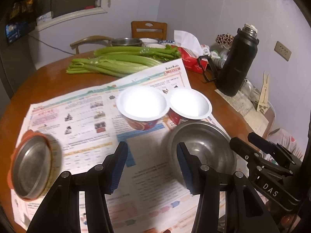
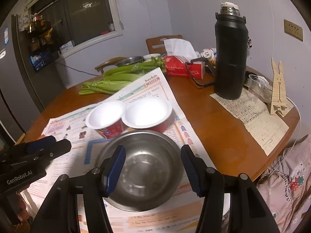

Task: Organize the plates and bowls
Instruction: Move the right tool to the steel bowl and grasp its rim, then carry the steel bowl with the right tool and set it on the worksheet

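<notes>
A steel bowl (image 2: 143,167) sits on the newspaper near the table's front; it also shows in the left wrist view (image 1: 204,145). Two white-lined red paper bowls (image 1: 142,103) (image 1: 191,103) stand side by side behind it, also seen in the right wrist view (image 2: 106,115) (image 2: 148,111). A steel bowl with an orange rim (image 1: 32,165) lies at the left. My left gripper (image 1: 151,167) is open and empty over the newspaper, left of the steel bowl. My right gripper (image 2: 153,169) is open, hovering over the steel bowl.
Newspaper (image 1: 87,120) covers the round wooden table (image 2: 210,120). Celery (image 1: 116,62), a red tissue box (image 2: 182,68), a tall black flask (image 2: 230,58), more bowls (image 1: 126,41) and a chair (image 1: 148,29) are at the back. A paper sheet (image 2: 256,116) lies at right.
</notes>
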A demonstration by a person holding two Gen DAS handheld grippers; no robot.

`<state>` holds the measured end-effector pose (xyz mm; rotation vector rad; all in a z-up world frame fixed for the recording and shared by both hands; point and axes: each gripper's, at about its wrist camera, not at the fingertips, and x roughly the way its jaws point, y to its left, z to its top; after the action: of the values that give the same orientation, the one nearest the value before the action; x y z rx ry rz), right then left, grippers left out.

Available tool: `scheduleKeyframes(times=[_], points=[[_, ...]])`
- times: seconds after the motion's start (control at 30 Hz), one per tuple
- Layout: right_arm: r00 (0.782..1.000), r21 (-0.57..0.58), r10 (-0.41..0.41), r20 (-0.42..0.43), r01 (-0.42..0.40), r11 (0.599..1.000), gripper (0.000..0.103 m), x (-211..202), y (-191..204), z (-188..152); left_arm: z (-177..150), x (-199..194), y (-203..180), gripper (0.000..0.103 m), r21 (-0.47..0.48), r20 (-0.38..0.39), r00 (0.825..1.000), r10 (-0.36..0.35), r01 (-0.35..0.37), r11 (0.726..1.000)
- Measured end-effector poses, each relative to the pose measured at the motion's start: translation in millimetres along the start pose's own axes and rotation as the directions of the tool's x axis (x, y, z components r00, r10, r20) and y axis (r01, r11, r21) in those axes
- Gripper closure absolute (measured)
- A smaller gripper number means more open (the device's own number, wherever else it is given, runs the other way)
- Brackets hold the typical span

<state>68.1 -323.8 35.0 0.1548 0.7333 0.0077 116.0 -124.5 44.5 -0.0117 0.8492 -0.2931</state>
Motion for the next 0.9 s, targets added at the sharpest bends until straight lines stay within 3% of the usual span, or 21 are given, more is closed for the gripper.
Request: scheduleKeyframes(times=[0.43, 0.7, 0.87, 0.9], points=[[0.996, -0.009, 0.002, -0.09, -0.002, 1.0, 0.044, 28.7, -20.4, -14.0, -8.3, 48.5, -19.8, 0.049, -0.04, -0.091, 0.995, -0.029, 0.026, 0.999], [0.992, -0.025, 0.015, -0.125, -0.018, 1.0, 0.044, 44.4, -24.5, -23.4, -11.7, 78.8, -21.3, 0.049, -0.071, -0.153, 0.988, -0.01, -0.001, 0.998], [0.991, -0.073, 0.014, -0.13, -0.023, 0.997, 0.051, 51.1, -19.9, -25.9, -11.1, 89.9, -23.6, 0.049, -0.088, -0.161, 0.987, -0.023, 0.009, 0.996], [0.991, -0.079, 0.024, -0.13, -0.034, 0.996, 0.051, 51.8, -19.1, -26.0, -11.1, 92.0, -24.6, 0.053, -0.091, -0.164, 0.986, -0.033, 0.018, 0.996]])
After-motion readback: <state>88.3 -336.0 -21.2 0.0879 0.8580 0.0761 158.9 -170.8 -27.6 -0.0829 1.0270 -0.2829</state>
